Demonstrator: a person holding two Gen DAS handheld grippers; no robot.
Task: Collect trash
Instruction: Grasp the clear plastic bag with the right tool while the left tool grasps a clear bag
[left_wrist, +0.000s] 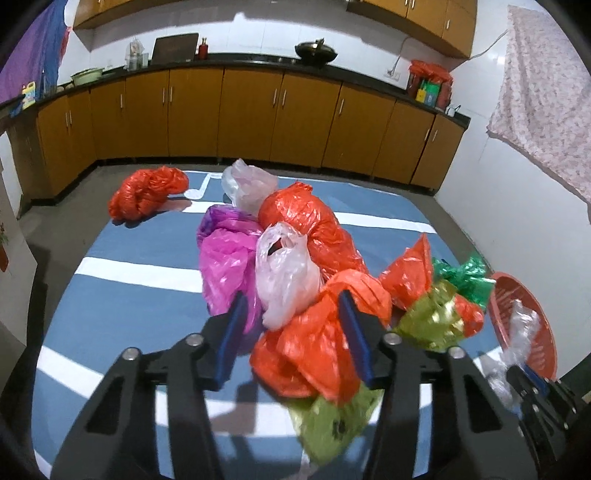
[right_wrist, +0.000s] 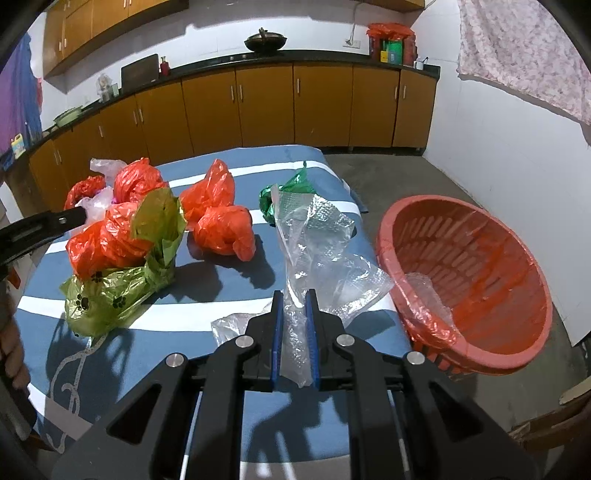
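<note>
– Claw status on both sides, anyone?

– Right claw (right_wrist: 295, 306) is clamped on a clear bubble wrap sheet (right_wrist: 321, 236). It's crinkly and see-through, sticks up between the blue pads and flops over the bench (right_wrist: 221, 280) edge toward the basket (right_wrist: 480, 258). Left claw (left_wrist: 291, 299) is open around a puffy orange bag (left_wrist: 317, 350). One pad looks like it's touching the bag, the other has a gap, so no real grip.

– What's the basket like?

– Round red plastic with slotted walls, tipped toward the bench and just beside it. It has a thin orange liner, and a scrap of bubble wrap (right_wrist: 424, 291) is already inside.

– And the rest of the trash?

– All thin, wrinkly plastic on the blue cloth with white stripes. A yellow-green bag with paw prints (right_wrist: 107, 299) sits right under the orange one. A pink bag (left_wrist: 225, 266) and a milky white bag (left_wrist: 284, 273) crowd just past the left claw's tips, with more orange bundles behind them. A shiny green bag (left_wrist: 465, 273) is near the basket side, and one orange bag (left_wrist: 147, 192) sits alone at the far corner.
</note>
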